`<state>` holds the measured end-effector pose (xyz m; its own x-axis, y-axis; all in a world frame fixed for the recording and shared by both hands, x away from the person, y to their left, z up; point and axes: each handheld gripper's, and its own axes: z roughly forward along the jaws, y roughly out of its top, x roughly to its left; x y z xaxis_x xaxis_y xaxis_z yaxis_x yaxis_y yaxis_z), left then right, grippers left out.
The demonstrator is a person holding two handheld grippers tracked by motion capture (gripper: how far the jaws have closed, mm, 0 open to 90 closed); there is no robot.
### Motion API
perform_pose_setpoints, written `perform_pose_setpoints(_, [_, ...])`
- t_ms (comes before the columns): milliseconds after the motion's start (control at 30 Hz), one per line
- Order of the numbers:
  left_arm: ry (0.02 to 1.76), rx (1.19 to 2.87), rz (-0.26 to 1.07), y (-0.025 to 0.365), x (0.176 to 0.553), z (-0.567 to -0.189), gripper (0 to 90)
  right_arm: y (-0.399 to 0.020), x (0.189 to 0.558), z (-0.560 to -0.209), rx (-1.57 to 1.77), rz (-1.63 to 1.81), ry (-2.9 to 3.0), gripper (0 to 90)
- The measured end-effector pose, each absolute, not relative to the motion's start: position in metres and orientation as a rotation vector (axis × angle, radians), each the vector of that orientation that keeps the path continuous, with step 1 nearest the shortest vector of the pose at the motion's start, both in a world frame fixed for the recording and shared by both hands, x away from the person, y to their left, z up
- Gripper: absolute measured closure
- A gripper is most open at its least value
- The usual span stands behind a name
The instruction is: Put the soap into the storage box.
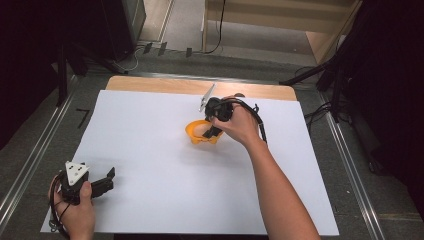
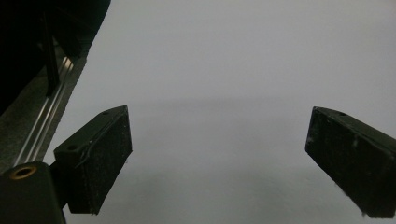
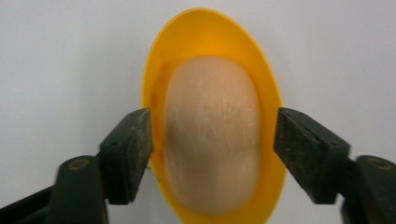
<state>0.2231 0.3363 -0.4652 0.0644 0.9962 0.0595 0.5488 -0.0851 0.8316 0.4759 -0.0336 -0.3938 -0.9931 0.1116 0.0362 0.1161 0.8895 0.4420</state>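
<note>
An orange bowl [image 1: 199,134] stands near the middle of the white sheet, and in the right gripper view the orange bowl [image 3: 210,21] holds a pale beige egg-shaped thing [image 3: 212,140]. My right gripper [image 1: 210,131] reaches down into the bowl from its far right side. In its own view the right gripper [image 3: 215,116] has one jaw on each side of the egg-shaped thing, with a narrow gap on both sides, so it is open. My left gripper [image 1: 107,181] rests low at the sheet's near left corner. Its jaws [image 2: 219,114] are spread wide with nothing between them.
The white sheet [image 1: 150,150] covers most of a wooden table [image 1: 165,85], whose far edge is bare. Metal rails [image 1: 30,160] run along both sides of the table. Dark stands and cables [image 1: 320,75] lie at the back right, beyond the table.
</note>
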Motion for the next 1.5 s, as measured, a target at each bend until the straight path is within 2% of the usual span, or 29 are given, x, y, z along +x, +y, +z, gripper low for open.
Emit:
perform_pose_setpoints(533, [1.552,1.708,0.900,0.336,0.223,-0.465,7.7,-0.067,0.460,-0.384,-0.402,-0.799,-3.040,24.4])
perform_pose_setpoints(1500, [1.542,1.719,0.909,0.334,0.223,-0.466,7.7,-0.136,0.404,-0.409,-0.784,-1.044,-2.956,20.3])
